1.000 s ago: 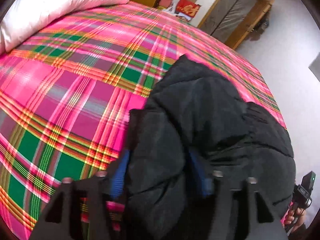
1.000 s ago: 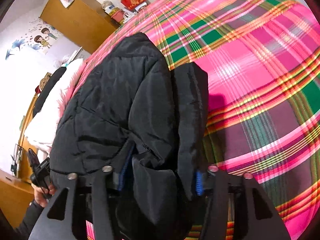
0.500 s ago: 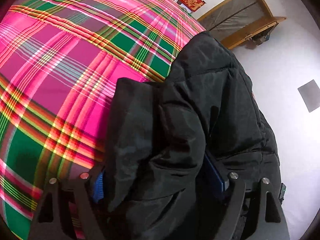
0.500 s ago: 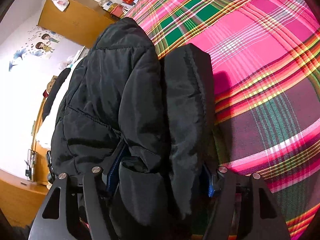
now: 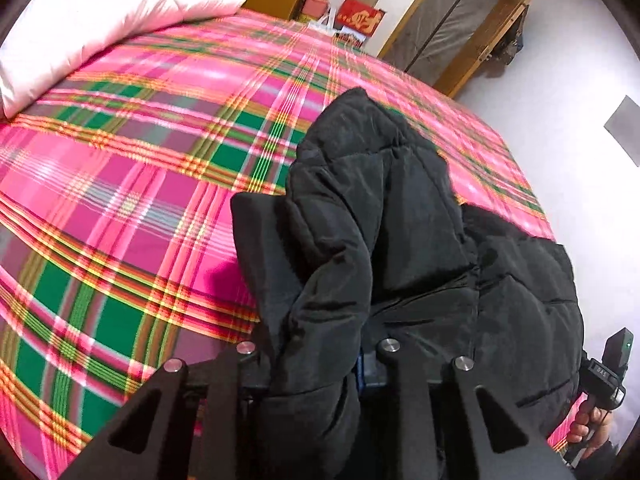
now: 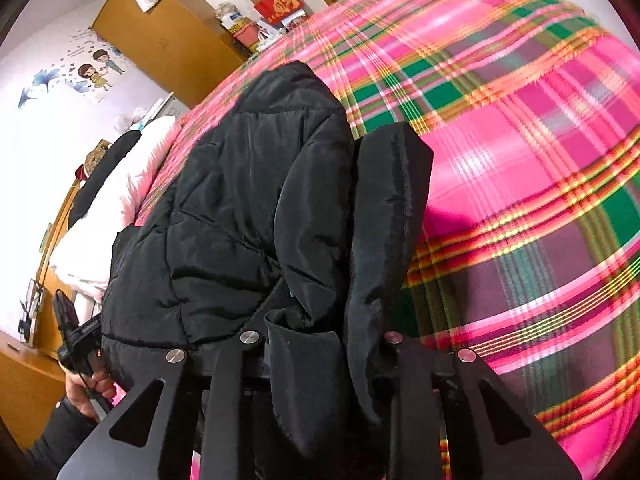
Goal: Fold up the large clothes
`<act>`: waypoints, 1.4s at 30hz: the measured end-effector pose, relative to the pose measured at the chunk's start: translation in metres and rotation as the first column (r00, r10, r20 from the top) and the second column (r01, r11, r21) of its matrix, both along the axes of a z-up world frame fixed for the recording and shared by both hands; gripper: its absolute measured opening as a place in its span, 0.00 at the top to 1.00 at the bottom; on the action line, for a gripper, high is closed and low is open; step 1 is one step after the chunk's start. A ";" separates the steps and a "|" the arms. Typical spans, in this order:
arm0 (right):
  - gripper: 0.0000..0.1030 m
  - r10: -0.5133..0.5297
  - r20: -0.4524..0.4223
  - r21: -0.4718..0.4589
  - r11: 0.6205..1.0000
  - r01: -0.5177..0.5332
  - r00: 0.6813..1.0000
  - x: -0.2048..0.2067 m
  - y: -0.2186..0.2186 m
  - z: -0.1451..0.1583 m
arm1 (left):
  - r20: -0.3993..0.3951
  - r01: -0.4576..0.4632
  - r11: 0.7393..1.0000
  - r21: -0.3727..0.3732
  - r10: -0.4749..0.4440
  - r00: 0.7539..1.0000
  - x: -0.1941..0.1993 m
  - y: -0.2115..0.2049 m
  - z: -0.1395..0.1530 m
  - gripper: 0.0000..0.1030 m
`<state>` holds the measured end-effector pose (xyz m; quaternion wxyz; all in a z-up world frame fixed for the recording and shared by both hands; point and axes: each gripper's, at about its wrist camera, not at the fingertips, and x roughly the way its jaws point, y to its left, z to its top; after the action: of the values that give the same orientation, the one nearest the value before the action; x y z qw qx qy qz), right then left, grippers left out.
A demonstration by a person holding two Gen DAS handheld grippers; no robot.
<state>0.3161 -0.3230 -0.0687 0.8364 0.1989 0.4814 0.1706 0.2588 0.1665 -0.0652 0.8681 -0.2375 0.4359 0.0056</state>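
— Since half a second ago, both cameras tilt back up: the pillow [image 5: 100,20] shows again at the top left of the left view, and more of the plaid bedspread [image 5: 120,200] lies open ahead of the jacket [image 5: 380,220].

— Where is the jacket now?

— On the bed, bunched into a dark puffy heap that runs from the left tongs [image 5: 316,350] away toward the far edge. In the right view the same jacket [image 6: 248,208] fills the middle, with a flat black flap standing beside its right side over the bedspread [image 6: 520,160].

— Are the left tongs gripping it?

— Yes, their jaws are clamped on a thick fold of jacket fabric that bulges up between them and spills down over the frame.

— And the right tongs [image 6: 320,338]?

— Likewise clamped on the jacket; a fold and the flap are pinched between the jaws.

— Anything else in sight?

— A wooden cabinet [image 6: 168,36] and cartoon wall stickers [image 6: 92,70] at the upper left of the right view, a wooden door [image 5: 452,28] at the upper right of the left one. Each view catches the person's other hand on its handle at the lower edge.
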 end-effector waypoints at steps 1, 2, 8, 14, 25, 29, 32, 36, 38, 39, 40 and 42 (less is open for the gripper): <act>0.77 0.000 0.007 -0.003 1.000 0.000 1.000 -0.001 0.000 0.004 | 0.011 -0.002 1.000 0.003 0.002 1.000 -0.004 0.001 0.006 0.75; 0.77 0.003 0.012 -0.004 1.000 -0.003 1.000 -0.002 -0.001 0.008 | 0.020 0.001 1.000 0.001 -0.001 1.000 -0.004 0.002 0.011 0.75; 0.77 0.011 0.045 -0.003 1.000 -0.011 0.999 -0.010 0.002 0.030 | 0.076 0.007 1.000 0.006 -0.007 0.997 -0.017 0.003 0.042 0.75; 0.77 0.017 0.082 0.008 1.000 -0.018 0.996 -0.016 0.003 0.049 | 0.124 0.009 1.000 0.008 -0.010 0.992 -0.030 0.007 0.067 0.75; 0.77 0.025 0.118 0.029 0.999 -0.028 0.993 -0.007 0.013 0.065 | 0.172 0.018 0.999 0.028 -0.023 0.985 -0.029 0.013 0.092 0.75; 0.77 0.027 0.124 0.043 0.999 -0.033 0.992 0.006 0.027 0.066 | 0.185 0.014 0.999 0.036 -0.020 0.983 -0.019 0.026 0.097 0.75; 0.77 0.034 0.130 0.052 0.998 -0.041 0.991 0.022 0.044 0.067 | 0.195 0.003 0.999 0.041 -0.011 0.981 -0.009 0.042 0.101 0.75; 0.77 0.051 0.138 0.064 0.996 -0.060 0.989 0.044 0.068 0.066 | 0.208 -0.015 0.998 0.058 0.002 0.978 0.008 0.071 0.104 0.75; 0.77 0.060 0.137 0.068 0.995 -0.070 0.989 0.056 0.082 0.063 | 0.213 -0.026 0.997 0.066 0.012 0.977 0.017 0.084 0.105 0.75; 0.77 0.066 0.136 0.071 0.995 -0.076 0.989 0.063 0.090 0.060 | 0.216 -0.031 0.997 0.071 0.015 0.976 0.021 0.090 0.105 0.75; 0.77 0.070 0.134 0.074 0.994 -0.080 0.989 0.068 0.096 0.058 | 0.218 -0.035 0.996 0.078 0.018 0.976 0.027 0.096 0.105 0.75; 0.77 0.079 0.130 0.078 0.993 -0.090 0.988 0.080 0.109 0.051 | 0.220 -0.042 0.995 0.091 0.021 0.975 0.037 0.108 0.104 0.75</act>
<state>0.3960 -0.2142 -0.0177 0.8482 0.2021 0.4277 0.2382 0.2953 0.2744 0.0384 0.9209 -0.2019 0.3332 0.0138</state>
